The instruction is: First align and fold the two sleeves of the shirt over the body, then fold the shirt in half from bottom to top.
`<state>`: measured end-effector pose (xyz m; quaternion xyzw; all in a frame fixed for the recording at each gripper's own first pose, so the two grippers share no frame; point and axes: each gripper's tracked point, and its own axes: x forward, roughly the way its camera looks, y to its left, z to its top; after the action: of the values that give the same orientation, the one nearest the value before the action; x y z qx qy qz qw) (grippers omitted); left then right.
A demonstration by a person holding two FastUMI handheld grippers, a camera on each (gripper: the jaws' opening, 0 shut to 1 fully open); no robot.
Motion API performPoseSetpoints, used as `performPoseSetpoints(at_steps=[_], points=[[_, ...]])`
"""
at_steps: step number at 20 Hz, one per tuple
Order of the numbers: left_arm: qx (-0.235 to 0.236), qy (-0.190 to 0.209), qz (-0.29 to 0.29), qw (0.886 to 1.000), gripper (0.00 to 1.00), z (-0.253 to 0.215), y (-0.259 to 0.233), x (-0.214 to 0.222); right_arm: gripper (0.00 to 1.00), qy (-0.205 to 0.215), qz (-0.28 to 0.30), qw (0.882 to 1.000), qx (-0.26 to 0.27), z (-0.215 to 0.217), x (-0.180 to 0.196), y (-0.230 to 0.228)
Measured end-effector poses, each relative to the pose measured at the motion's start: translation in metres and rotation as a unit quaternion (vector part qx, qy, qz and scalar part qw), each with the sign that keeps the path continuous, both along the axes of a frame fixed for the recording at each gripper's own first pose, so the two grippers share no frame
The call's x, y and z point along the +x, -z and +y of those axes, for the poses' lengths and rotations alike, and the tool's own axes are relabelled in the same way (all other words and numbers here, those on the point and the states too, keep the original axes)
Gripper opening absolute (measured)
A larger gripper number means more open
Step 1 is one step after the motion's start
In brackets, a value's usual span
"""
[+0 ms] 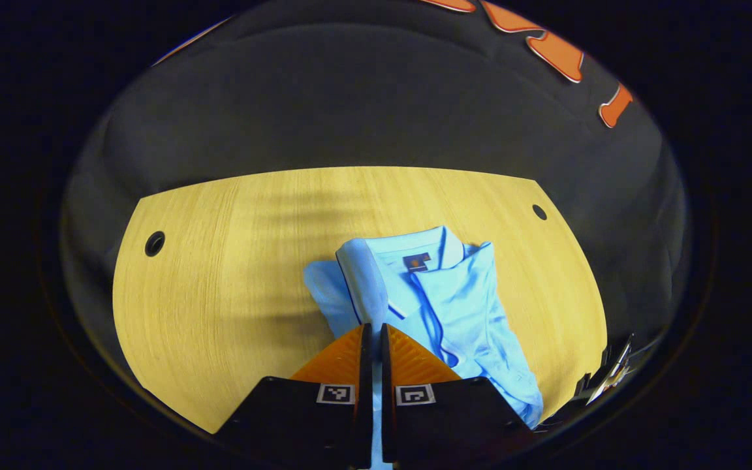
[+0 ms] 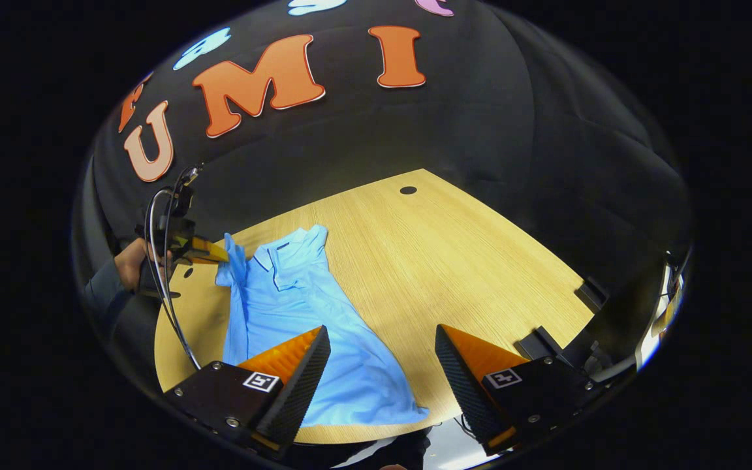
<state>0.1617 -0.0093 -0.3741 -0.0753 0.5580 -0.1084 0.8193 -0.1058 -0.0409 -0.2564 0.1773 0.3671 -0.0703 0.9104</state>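
A light blue polo shirt lies on the wooden table, collar toward the far side, with its right sleeve folded over the body. My left gripper is shut on the left sleeve, and blue cloth shows between its closed fingers. In the right gripper view the left gripper holds that sleeve lifted at the shirt's far left corner. My right gripper stands open over the shirt's lower edge and the bare table, with nothing between its fingers.
The table has round cable holes near its corners. A person's hand holds the left gripper, with a cable hanging from it. Black clamps sit at the table's right edge.
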Motion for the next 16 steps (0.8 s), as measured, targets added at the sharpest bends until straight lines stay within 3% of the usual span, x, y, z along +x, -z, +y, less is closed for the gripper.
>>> performPoseSetpoints(at_steps=[7, 11, 12, 13, 15, 16], points=[[-0.01, 0.012, 0.021, 1.0, 0.09, -0.061, 0.013, -0.001, 0.99, -0.011, 0.026, 1.0, -0.003, -0.016, -0.024, 0.016], [-0.034, 0.023, 0.056, 0.998, 0.17, -0.089, 0.026, -0.017, 0.99, -0.025, 0.047, 0.999, 0.001, -0.016, -0.038, 0.034], [-0.037, 0.03, 0.064, 0.997, 0.29, -0.094, 0.026, -0.025, 0.99, -0.027, 0.05, 0.998, 0.007, -0.015, -0.038, 0.036], [-0.044, 0.034, 0.064, 0.996, 0.32, -0.098, 0.024, -0.028, 0.99, -0.032, 0.052, 0.998, 0.013, -0.015, -0.038, 0.038], [-0.041, 0.043, 0.058, 0.997, 0.72, -0.098, 0.021, -0.037, 0.99, -0.044, 0.054, 0.997, 0.017, -0.014, -0.035, 0.041], [-0.039, 0.048, 0.054, 0.997, 0.76, -0.096, 0.015, -0.043, 0.99, -0.052, 0.055, 0.997, 0.016, -0.015, -0.033, 0.043]])
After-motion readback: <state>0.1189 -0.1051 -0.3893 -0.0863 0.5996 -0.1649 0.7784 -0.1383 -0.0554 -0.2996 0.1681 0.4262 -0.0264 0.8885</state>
